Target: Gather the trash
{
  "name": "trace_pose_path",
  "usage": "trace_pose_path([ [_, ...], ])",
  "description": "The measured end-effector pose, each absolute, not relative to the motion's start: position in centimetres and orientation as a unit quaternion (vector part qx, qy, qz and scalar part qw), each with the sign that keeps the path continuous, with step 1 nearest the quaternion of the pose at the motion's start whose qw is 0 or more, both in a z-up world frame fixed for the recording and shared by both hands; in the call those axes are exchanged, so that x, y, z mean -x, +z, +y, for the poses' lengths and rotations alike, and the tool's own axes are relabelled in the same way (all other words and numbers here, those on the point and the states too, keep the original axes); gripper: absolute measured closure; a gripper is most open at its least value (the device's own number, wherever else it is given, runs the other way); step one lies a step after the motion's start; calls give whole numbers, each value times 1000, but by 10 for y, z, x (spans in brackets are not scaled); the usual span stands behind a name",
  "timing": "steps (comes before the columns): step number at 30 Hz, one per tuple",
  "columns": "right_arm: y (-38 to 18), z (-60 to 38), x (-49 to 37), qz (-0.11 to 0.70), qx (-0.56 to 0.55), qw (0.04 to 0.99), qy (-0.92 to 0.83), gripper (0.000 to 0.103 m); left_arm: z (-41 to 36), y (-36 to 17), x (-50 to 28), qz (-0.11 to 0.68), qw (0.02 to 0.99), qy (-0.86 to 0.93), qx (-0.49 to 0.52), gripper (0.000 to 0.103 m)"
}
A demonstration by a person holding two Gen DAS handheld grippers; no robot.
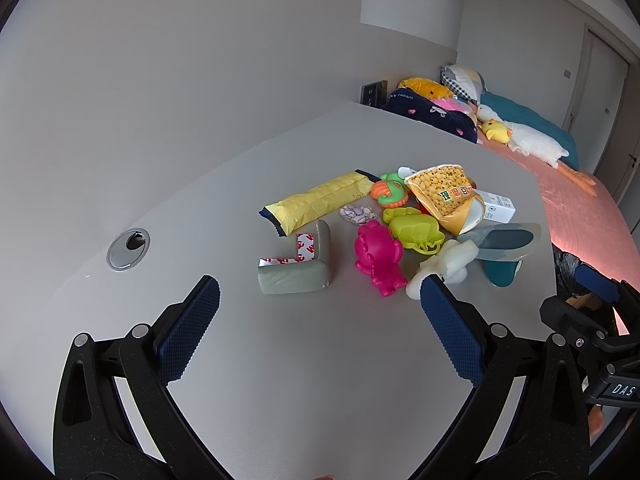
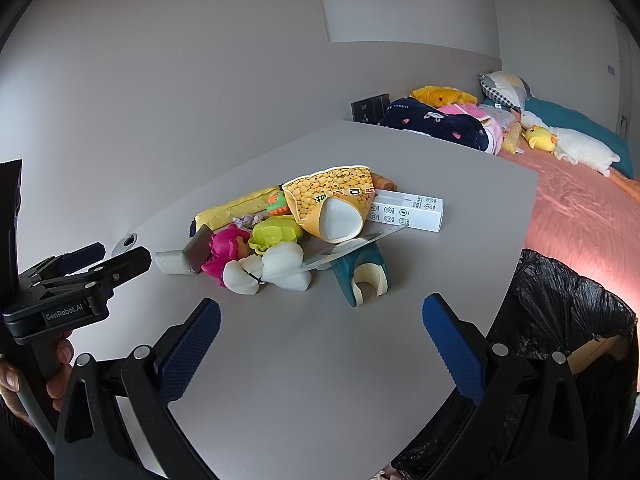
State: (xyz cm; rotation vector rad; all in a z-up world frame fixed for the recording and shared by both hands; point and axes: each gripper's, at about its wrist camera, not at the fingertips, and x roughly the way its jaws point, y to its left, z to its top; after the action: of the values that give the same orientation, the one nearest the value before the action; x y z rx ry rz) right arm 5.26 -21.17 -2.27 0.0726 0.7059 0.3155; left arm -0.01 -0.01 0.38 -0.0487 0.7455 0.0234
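- Left wrist: left gripper [image 1: 320, 292] is held spread wide, empty, above the grey table [image 1: 248, 184]; a grey foam corner guard [image 1: 298, 266] and pink plastic toy [image 1: 378, 258] lie just ahead in the clutter.
- Right wrist: right gripper [image 2: 322, 314] is likewise released, nothing gripped; the yellow bean-print snack bag [image 2: 332, 204] sits mid-pile, and a black-lined trash bin [image 2: 572, 312] stands beside the table edge at right.

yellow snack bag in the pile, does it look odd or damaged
Yes. The yellow bean-print snack bag lies on top of the pile on the grey table, torn open and gaping, its white inside showing. It looks empty.
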Motion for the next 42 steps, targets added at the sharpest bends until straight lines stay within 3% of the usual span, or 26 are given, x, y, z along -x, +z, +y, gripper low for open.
trace_pose_path([
  [42,-23,-218,-47,344,-41,926,149,2,-2,6,3,361,932,-5,33,6],
])
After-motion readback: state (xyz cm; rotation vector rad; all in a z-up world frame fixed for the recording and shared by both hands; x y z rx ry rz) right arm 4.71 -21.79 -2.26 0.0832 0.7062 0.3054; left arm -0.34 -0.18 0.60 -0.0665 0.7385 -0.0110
